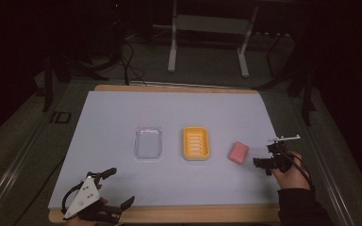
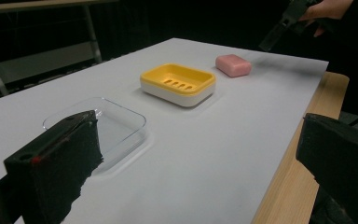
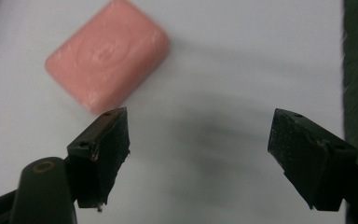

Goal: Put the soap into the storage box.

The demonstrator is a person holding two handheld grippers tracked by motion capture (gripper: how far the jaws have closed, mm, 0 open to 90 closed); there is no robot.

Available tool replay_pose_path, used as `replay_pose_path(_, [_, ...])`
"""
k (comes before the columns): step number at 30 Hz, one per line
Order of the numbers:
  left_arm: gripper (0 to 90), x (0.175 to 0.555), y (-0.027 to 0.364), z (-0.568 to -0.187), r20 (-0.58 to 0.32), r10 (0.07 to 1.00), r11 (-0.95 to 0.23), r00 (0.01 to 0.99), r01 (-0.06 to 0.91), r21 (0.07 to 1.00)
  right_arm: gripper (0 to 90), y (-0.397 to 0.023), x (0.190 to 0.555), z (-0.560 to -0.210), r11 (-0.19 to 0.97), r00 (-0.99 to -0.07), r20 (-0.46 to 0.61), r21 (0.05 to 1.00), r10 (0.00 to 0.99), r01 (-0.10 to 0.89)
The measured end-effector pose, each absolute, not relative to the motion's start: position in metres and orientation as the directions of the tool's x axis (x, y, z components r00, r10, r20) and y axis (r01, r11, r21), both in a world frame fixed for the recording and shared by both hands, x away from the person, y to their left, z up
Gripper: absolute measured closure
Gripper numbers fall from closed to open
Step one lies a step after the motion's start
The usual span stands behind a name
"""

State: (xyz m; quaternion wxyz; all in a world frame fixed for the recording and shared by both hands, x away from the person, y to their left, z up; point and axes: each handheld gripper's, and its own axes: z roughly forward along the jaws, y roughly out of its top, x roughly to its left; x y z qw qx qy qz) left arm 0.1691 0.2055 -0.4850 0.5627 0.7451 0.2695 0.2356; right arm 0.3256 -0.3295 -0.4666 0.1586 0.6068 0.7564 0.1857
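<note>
Table with white sheet (image 1: 169, 113) over a wooden board. Items in a row across the middle: clear plastic tray (image 1: 148, 142) at left; yellow soap dish (image 1: 196, 143) with slotted insert at centre, on a white base; pink soap bar (image 1: 238, 152) at right, lying flat on the sheet, apart from the dish. Left gripper (image 1: 118, 188) at the near left edge, jaws spread wide, holding nothing. Right gripper (image 1: 264, 157) just right of the soap bar, jaws apart, empty; in the right gripper view the bar (image 3: 107, 56) lies just beyond the left jaw, not between the jaws.
</note>
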Motion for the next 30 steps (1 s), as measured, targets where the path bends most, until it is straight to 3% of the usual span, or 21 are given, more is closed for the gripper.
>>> replay_pose_path(1, [0.2, 0.169, 0.205, -0.485, 0.047, 0.667, -0.221, 0.743, 0.137, 0.966, 21.3, -0.330, 0.328, -0.465, 0.181, -0.201, 0.007, 0.406, 0.980, 0.896])
replay_pose_path(5, [0.2, 0.169, 0.205, -0.485, 0.049, 0.666, -0.226, 0.744, 0.138, 0.964, 22.3, -0.331, 0.331, -0.464, 0.171, -0.191, 0.037, 0.298, 0.981, 0.939])
replay_pose_path(7, [0.2, 0.169, 0.205, -0.485, 0.050, 0.666, -0.226, 0.745, 0.137, 0.965, 22.3, -0.331, 0.331, -0.464, 0.171, -0.191, 0.037, 0.298, 0.981, 0.939])
replay_pose_path(8, [0.2, 0.169, 0.205, -0.485, 0.049, 0.666, -0.224, 0.744, 0.137, 0.965, 22.4, -0.331, 0.333, -0.464, 0.178, -0.192, 0.037, 0.232, 0.981, 0.956])
replay_pose_path(10, [0.2, 0.169, 0.206, -0.485, 0.049, 0.668, -0.221, 0.743, 0.136, 0.966, 22.3, -0.331, 0.333, -0.464, 0.184, -0.194, 0.032, 0.190, 0.981, 0.964])
replay_pose_path(23, [0.2, 0.169, 0.205, -0.485, 0.046, 0.667, -0.222, 0.744, 0.139, 0.965, 22.3, -0.326, 0.327, -0.465, 0.204, -0.204, 0.066, 0.004, 0.977, 0.979])
replay_pose_path(30, [0.2, 0.169, 0.205, -0.485, 0.047, 0.666, -0.224, 0.744, 0.139, 0.965, 22.4, -0.319, 0.326, -0.466, 0.226, -0.223, 0.084, -0.027, 0.971, 0.974])
